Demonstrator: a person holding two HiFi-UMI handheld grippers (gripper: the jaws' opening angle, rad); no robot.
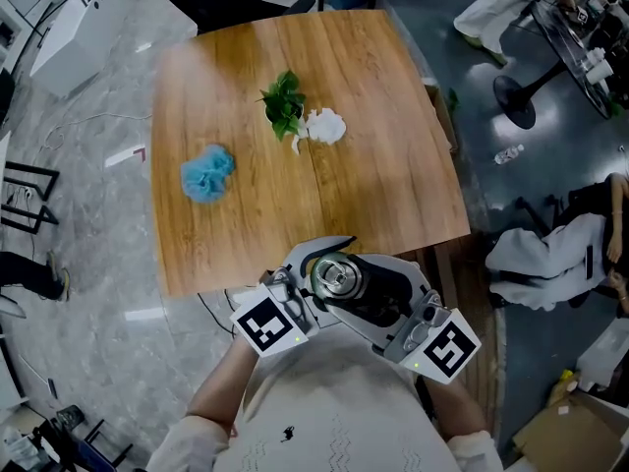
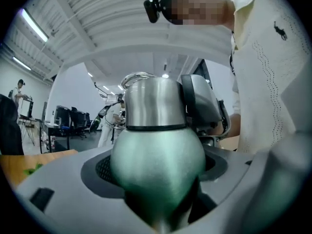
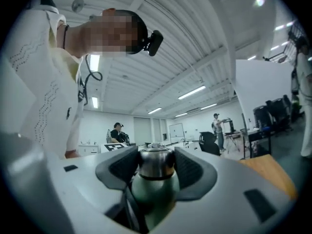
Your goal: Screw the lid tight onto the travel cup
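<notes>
I hold the travel cup (image 1: 336,278) close to my chest, off the table's near edge, its steel top facing up. In the left gripper view its green body (image 2: 158,160) fills the jaws of my left gripper (image 2: 158,191), which is shut on it. The steel lid (image 2: 153,101) sits on top of the body. My right gripper (image 3: 155,168) is shut on the lid (image 3: 155,161), a dark pad (image 3: 122,167) pressed on each side. In the head view the left gripper (image 1: 311,285) and right gripper (image 1: 368,287) meet at the cup from either side.
Ahead is a wooden table (image 1: 383,175) with a green leafy sprig (image 1: 283,101), a white crumpled piece (image 1: 324,126) and a blue crumpled cloth (image 1: 206,173). Grey floor surrounds it. A white-draped seat (image 1: 541,259) and cardboard box (image 1: 570,431) stand at right.
</notes>
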